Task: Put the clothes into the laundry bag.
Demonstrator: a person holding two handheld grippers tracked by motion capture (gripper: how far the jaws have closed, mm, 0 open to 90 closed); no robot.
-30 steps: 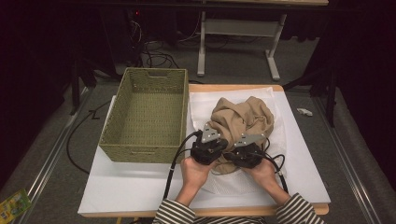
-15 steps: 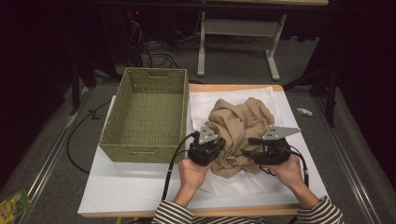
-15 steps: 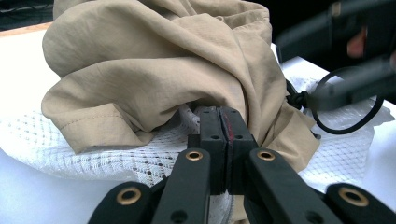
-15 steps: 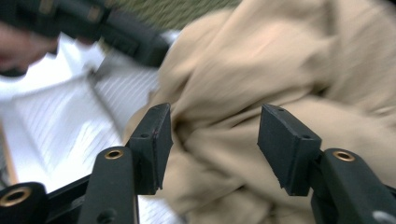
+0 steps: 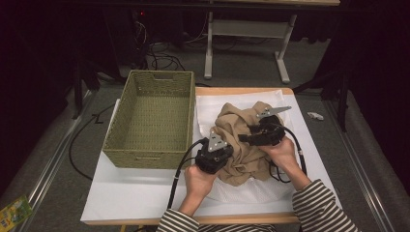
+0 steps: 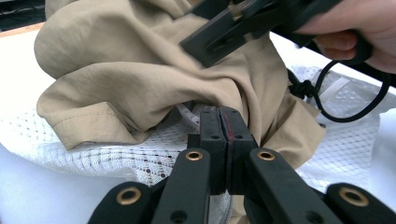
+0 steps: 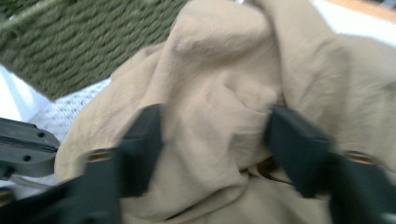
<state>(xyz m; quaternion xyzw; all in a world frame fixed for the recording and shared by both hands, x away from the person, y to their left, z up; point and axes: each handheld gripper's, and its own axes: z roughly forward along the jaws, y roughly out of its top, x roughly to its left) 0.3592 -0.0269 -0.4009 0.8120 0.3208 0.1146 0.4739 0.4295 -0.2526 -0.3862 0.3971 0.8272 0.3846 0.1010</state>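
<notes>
Straddling tan cloth [image 7: 219,116], jaws seemingly half-open.

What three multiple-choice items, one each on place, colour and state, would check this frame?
1. Where is the basket?
A. left of the cloth
B. on top of the cloth
C. on the floor

2. What colour is the cloth?
A. blue
B. tan
C. red

3. How do the jaws of the left gripper stand?
A. wide open
B. closed together
C. clamped on the basket rim

Answers:
1 A: in the high view the basket stands on the table, left of the cloth.
2 B: the cloth is tan in all views.
3 B: the left gripper view shows its pads pressed together at the cloth's edge.
</notes>
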